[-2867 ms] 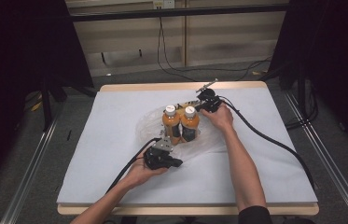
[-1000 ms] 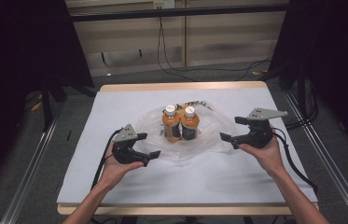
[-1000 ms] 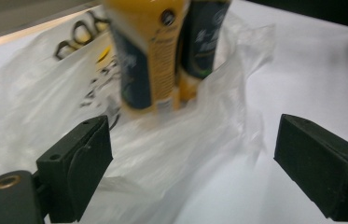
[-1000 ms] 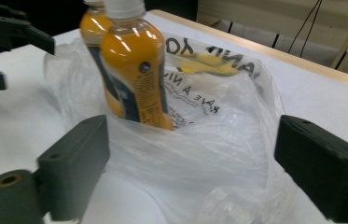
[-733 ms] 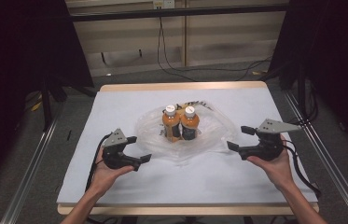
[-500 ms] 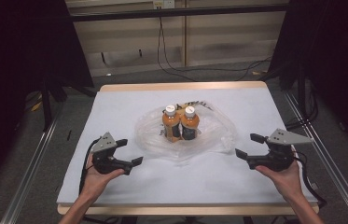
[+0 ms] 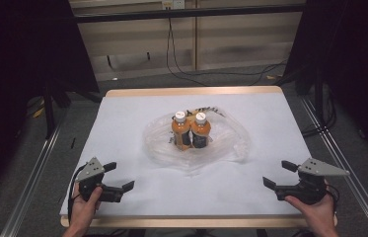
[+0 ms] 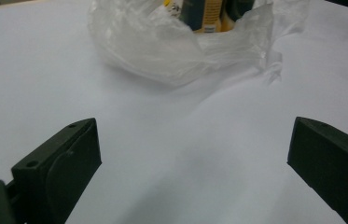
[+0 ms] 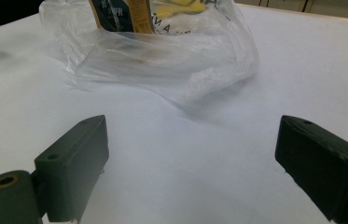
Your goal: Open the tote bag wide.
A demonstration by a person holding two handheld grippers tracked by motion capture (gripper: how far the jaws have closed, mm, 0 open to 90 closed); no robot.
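Two orange bottles with white caps (image 7: pixel 190 130) stand upright side by side at the table's middle, inside a crumpled clear plastic bag (image 7: pixel 231 143) that lies spread around their bases. The bag (image 8: pixel 162 46) and the bottles' lower labels (image 8: pixel 204 11) lie ahead in the left gripper view. The bag (image 9: pixel 171 60) lies ahead in the right gripper view too. My left gripper (image 7: pixel 118 176) is open near the front left corner, holding nothing. My right gripper (image 7: pixel 277 174) is open near the front right corner, also holding nothing. Both are well apart from the bag.
A white sheet (image 7: pixel 122 123) covers the wooden table (image 7: pixel 196 92). Black cables (image 7: pixel 181 59) run over the floor behind the table. Dark metal frames (image 7: pixel 48 108) stand at both sides.
Both grippers let go of the bag and drew back from the bottles toward the front corners, the left one to the left, the right one to the right. The bag now lies loose.
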